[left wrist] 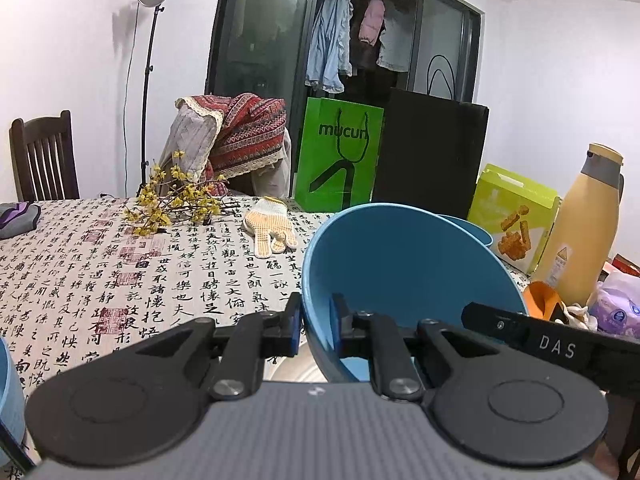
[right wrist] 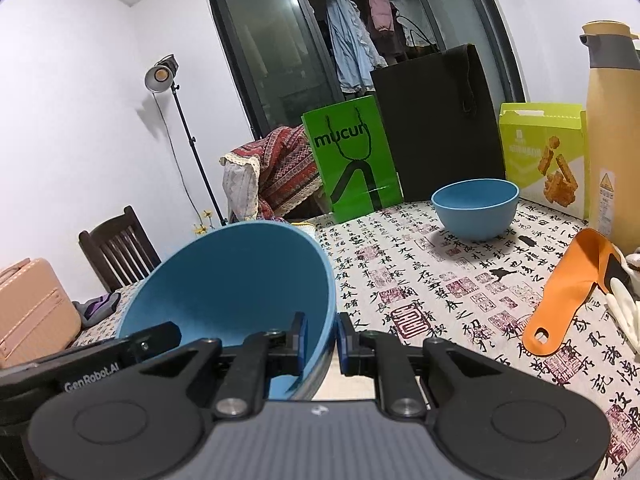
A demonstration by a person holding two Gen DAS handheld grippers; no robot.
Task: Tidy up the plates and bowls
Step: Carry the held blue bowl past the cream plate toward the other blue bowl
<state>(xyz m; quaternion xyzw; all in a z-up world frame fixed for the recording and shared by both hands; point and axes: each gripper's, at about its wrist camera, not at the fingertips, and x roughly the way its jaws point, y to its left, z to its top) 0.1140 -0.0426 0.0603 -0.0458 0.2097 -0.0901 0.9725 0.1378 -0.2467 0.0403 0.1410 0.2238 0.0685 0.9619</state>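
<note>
A large blue bowl [left wrist: 400, 276] is held tilted above the surface [left wrist: 120, 272], pinched by its rim from two sides. The left gripper [left wrist: 316, 328] is seen with its jaws drawn narrow on the rim's left edge, one pad outside the wall and one inside. The right gripper [right wrist: 322, 340] is likewise closed narrowly on the opposite edge of the same bowl [right wrist: 240, 276]. The step in hand is judged to be the carrying of this bowl toward a stacking place.

Both grippers are pointed forward and somewhat downward, side by side, so that the bowl's opening is turned toward the cameras. The other gripper's black body is caught in each view beside the bowl.

Further off, a second blue bowl [right wrist: 476, 208] stands upright on the patterned cloth, near the green snack box [right wrist: 540, 152] and the yellow bottle [right wrist: 608, 120]. The next move is judged to call for the held bowl to be levelled, brought over that second bowl and lowered into it, both grips being released together. An orange scoop [right wrist: 568, 292] lying near the path should be cleared.
</note>
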